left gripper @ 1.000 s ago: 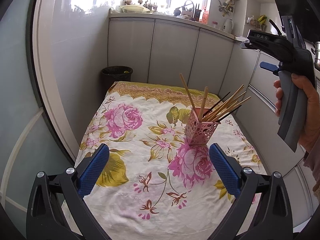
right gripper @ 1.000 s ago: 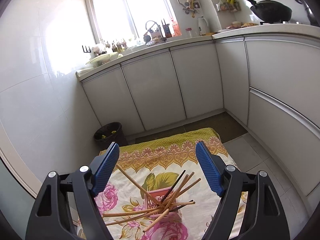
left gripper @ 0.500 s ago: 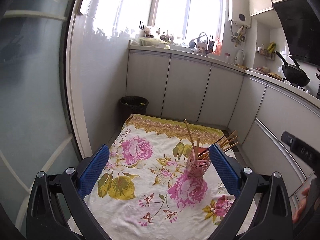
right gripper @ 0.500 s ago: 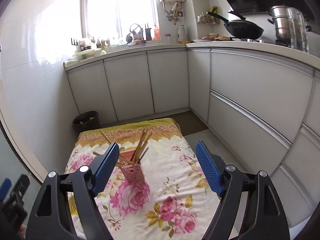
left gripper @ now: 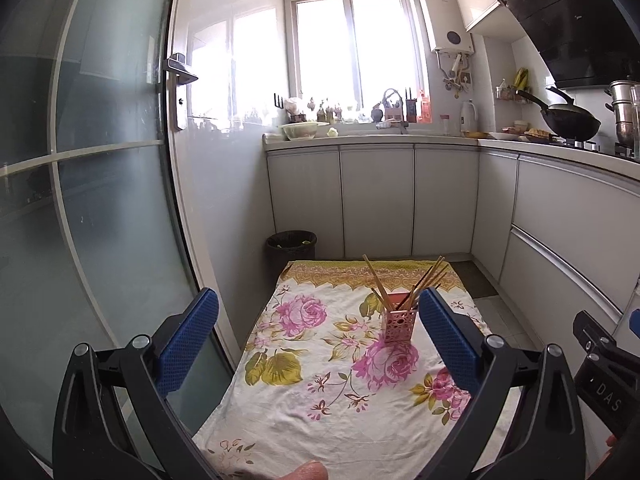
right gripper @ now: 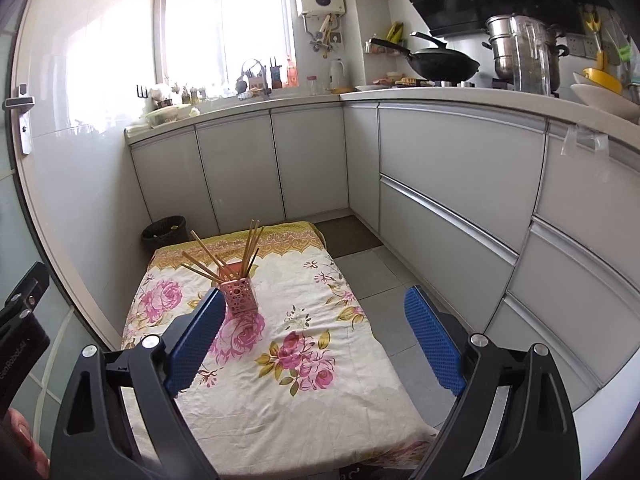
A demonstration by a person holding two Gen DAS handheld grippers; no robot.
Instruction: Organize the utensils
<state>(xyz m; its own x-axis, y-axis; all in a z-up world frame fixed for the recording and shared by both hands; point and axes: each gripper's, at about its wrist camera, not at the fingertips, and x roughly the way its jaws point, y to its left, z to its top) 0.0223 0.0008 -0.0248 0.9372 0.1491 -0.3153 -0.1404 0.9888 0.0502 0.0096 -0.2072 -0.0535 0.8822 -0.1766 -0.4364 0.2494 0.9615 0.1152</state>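
Pink perforated holder (left gripper: 401, 323) is what I'm looking at, a little square cup with cut-out holes, stuffed with chopsticks (left gripper: 420, 282) that fan out at all angles, mostly pale wood with a couple of dark ones. It's standing upright on a flowery tablecloth (left gripper: 320, 380), white with big pink roses and a yellow patterned border at the far end. The room's a narrow kitchen: grey cabinets (left gripper: 376, 200) wrapping round, a bright window (left gripper: 352, 48), a black bin (left gripper: 291, 246) past the far left corner of the cloth, a wok (right gripper: 444, 65) and steel pots (right gripper: 520, 46) up on the counter.

Left gripper (left gripper: 316, 344) is spread wide with nothing in it, and the holder sits ahead of it, just inside its right finger. Right gripper (right gripper: 316, 344) has just been opening its jaws, also nothing between them; the holder pokes up right behind its left finger, well clear of the pads.
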